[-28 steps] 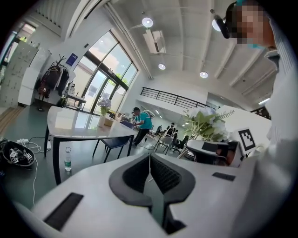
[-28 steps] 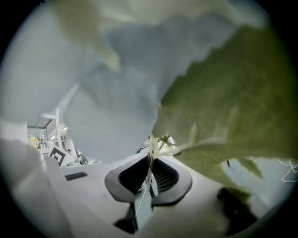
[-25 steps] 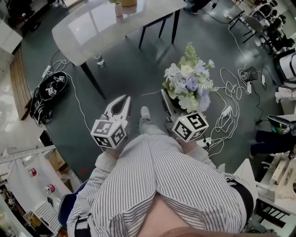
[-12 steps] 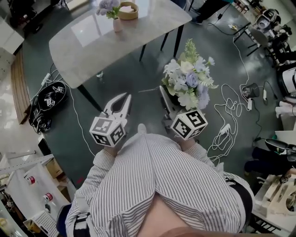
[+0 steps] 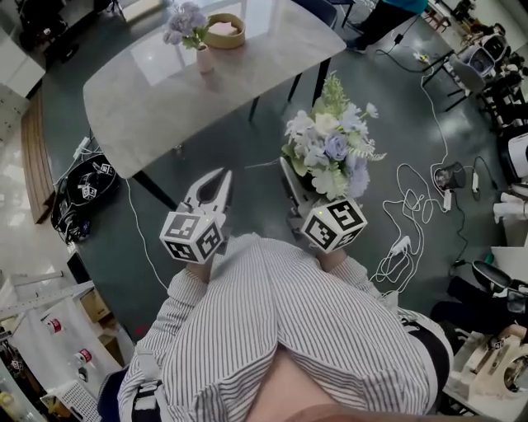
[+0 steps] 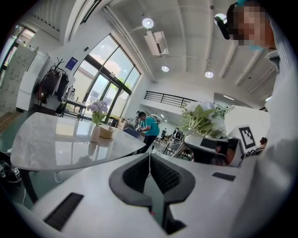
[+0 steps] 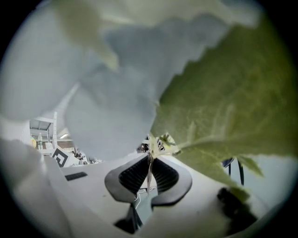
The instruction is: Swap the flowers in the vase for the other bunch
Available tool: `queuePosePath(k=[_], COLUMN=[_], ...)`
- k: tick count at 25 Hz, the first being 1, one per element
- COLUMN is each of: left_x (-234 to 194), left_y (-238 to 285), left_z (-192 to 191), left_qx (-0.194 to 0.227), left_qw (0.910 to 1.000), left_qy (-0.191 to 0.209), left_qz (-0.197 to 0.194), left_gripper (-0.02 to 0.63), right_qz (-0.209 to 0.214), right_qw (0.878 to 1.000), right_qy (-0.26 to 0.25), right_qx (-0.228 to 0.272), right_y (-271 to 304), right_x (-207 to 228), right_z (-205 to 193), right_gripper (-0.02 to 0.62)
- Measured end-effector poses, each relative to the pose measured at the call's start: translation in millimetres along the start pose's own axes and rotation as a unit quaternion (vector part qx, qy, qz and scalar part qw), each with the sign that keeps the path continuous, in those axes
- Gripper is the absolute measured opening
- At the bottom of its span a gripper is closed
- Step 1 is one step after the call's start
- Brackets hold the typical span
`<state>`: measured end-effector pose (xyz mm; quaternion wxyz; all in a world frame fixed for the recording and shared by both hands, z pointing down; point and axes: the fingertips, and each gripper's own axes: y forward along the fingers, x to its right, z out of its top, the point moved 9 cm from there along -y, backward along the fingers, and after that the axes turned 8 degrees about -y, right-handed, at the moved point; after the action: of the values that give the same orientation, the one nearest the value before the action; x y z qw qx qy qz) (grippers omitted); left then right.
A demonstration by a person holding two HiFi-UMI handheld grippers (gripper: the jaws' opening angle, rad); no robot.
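A pale stone-top table (image 5: 247, 74) on dark legs stands on a dark grey floor (image 5: 148, 239) strewn with white cables (image 5: 412, 189), beside tall windows (image 6: 100, 79) under round ceiling lights (image 6: 148, 23).

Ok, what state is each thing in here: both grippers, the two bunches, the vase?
left gripper: shut, empty.
right gripper: shut on a stem of the white-and-lilac bunch.
white-and-lilac bunch: held in the air, short of the table.
vase: upright on the table, flowers not yet swapped.
purple flowers: standing in the vase.
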<state>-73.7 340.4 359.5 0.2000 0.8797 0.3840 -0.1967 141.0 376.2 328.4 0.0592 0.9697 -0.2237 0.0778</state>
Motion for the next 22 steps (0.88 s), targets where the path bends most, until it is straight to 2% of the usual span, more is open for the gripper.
queuePosePath(k=[8,13,22], left_x=[-12,-20,-63], left_y=[15,28,72], left_z=[-7,-8,28], left_qx=[-0.016,-0.032,-0.028], left_qw=[0.9997,0.9993,0.9992], left_qy=[-0.016,-0.014,-0.020], left_qz=[0.013,0.012,0.020], left_gripper=[0.018,0.018,0.018], right_qz=[0.004,-0.004,-0.003], right_qw=[1.000,1.000,1.000], right_qy=[0.016,0.025,0.018], right_qx=[-0.018,-0.010,-0.022], right_y=[14,27,88], right_x=[14,26,52], right_z=[-13,-14,-6], right_gripper=[0.031,0.031,0.031])
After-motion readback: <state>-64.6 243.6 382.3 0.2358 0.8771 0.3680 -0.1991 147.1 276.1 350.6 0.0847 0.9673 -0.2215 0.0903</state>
